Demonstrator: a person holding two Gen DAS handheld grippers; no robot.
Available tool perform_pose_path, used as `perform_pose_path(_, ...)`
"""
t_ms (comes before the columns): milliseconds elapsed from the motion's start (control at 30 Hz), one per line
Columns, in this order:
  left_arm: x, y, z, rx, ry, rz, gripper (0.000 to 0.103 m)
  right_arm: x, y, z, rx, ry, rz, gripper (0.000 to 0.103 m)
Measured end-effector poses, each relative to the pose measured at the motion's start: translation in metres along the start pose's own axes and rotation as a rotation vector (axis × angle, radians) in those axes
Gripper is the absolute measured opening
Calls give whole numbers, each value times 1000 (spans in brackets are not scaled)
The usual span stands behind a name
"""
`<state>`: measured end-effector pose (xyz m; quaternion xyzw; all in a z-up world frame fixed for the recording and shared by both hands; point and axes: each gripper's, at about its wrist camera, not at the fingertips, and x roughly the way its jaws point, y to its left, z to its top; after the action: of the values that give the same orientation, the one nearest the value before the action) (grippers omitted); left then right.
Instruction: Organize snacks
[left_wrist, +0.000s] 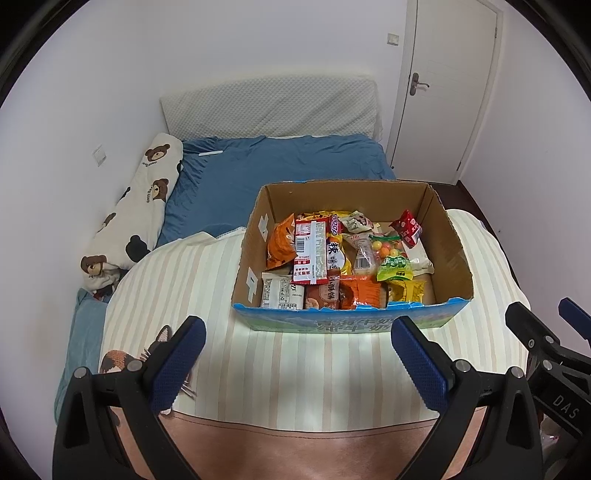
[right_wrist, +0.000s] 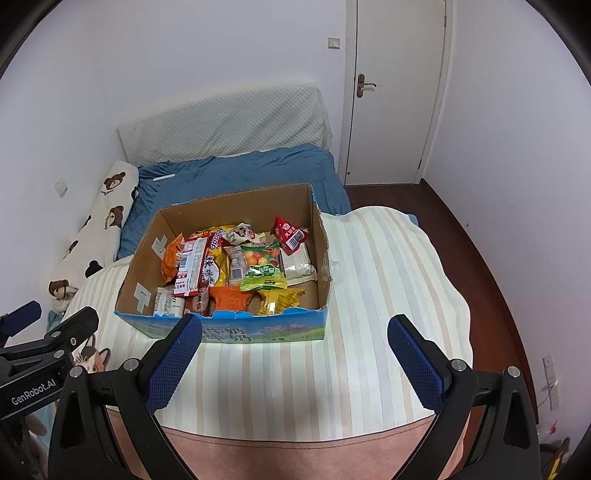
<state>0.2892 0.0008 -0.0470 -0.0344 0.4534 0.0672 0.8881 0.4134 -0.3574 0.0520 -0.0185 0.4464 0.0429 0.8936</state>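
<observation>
One cardboard snack box sits on the striped blanket, with bare blanket all around it. Two grippers, left gripper and right gripper, hang near its front edge, both spread apart and empty.

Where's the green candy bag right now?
The green candy bag lies on top of the snacks inside the cardboard box, toward its right side, beside the white packet.
</observation>
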Motion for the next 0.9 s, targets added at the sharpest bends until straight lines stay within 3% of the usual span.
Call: perform_pose_path(900, -6, 1, 1, 2, -6, -3, 103, -5, -4, 6, -3, -9, 14, 103)
